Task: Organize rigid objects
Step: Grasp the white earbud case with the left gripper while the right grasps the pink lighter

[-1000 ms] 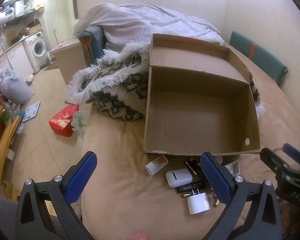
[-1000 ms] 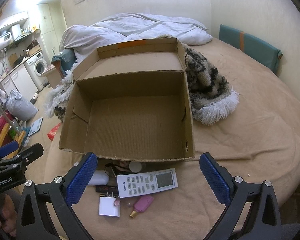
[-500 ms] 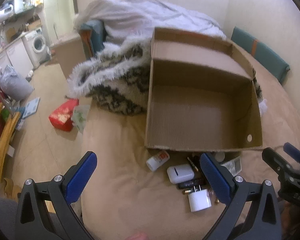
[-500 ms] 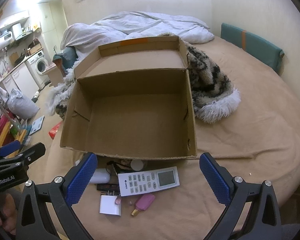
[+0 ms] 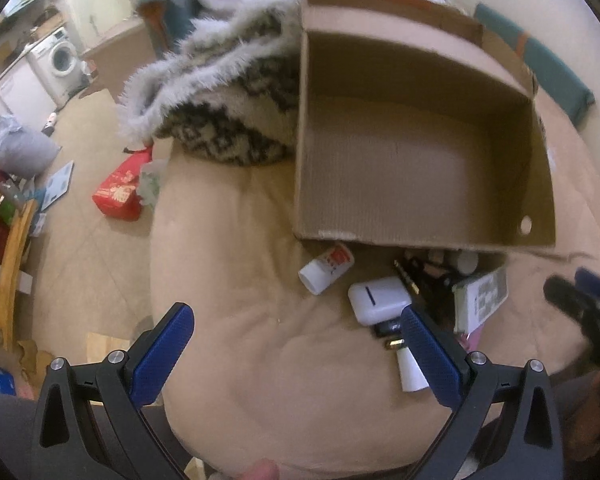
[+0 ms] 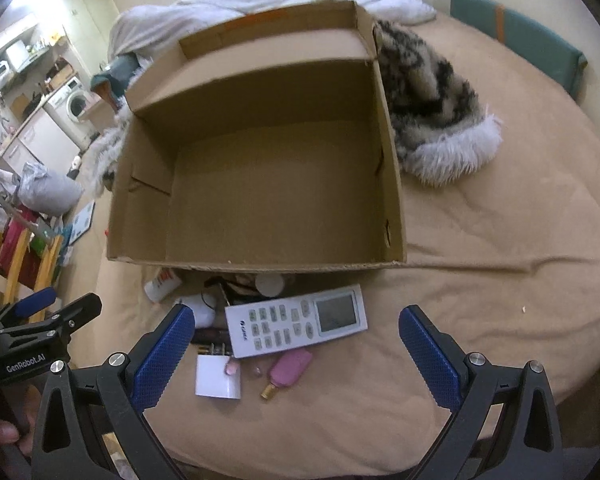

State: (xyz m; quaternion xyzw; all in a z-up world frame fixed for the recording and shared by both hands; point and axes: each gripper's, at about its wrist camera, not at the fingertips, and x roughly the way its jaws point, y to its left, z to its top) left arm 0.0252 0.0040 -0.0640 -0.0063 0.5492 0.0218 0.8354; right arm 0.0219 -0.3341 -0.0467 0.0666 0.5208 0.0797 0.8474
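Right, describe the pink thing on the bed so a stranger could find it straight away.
Start at the big open cardboard box on the tan bed cover. In front of its near wall lies a pile of small items, with a white remote control the largest. The pink bottle lies just on the near side of the remote, beside a white charger plug; it alone is pink, with a gold cap.

Tan bed (image 6: 480, 240) carrying an open cardboard box (image 6: 260, 168), a fur throw (image 6: 432, 108), and small items along its near edge.
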